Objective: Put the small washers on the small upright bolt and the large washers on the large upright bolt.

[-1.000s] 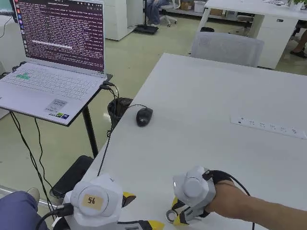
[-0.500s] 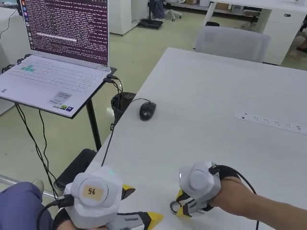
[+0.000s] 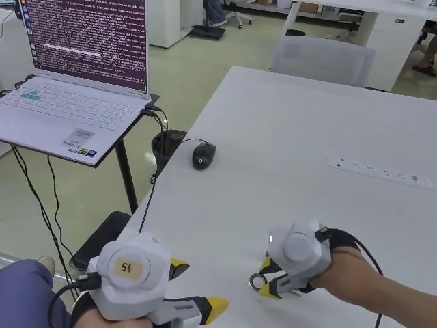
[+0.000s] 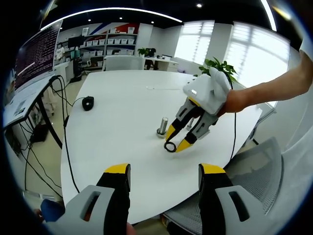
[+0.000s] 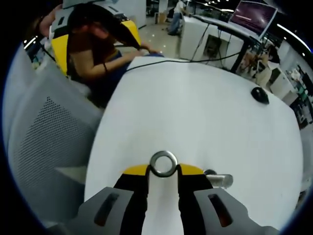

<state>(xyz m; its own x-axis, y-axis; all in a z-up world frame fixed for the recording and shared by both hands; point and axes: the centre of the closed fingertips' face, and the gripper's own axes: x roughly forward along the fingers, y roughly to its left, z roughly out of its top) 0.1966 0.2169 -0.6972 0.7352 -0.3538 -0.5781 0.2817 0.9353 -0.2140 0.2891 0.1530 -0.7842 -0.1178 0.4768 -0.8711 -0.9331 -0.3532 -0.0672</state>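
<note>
Head view is showing two grippers working at the near edge of a white table point(image 3: 293, 137). The right gripper point(image 3: 273, 281) is pinching a washer point(image 3: 257, 281) between its yellow tips, the ring sticking out past them toward the left. The left gripper point(image 3: 198, 287) is hanging at the near left corner with its jaws spread and nothing between them. A mouse point(image 3: 203, 156) is lying farther back by the table's left edge, a power strip point(image 3: 379, 172) is lying to the far right, and a laptop point(image 3: 68, 102) is sitting open on a stand left of the table.

Left gripper view is looking across the table between the left gripper's point(image 4: 164, 181) parted jaws. The right gripper point(image 4: 177, 140) is reaching in from the right and tilting down, gripping the washer point(image 4: 169, 147) at its tips. A bolt point(image 4: 162, 126) is standing upright just beyond the washer, apart from it. A second bolt point(image 4: 190, 123) is showing partly behind the right gripper's fingers. The mouse point(image 4: 87, 103) is lying far left.

Right gripper view is showing the right gripper point(image 5: 163, 170) clamping the washer point(image 5: 163, 163) by its rim, the hole facing the camera. One bolt point(image 5: 219, 180) is showing just right of the tips; I cannot tell which bolt. The mouse point(image 5: 259, 95) is lying well away.
</note>
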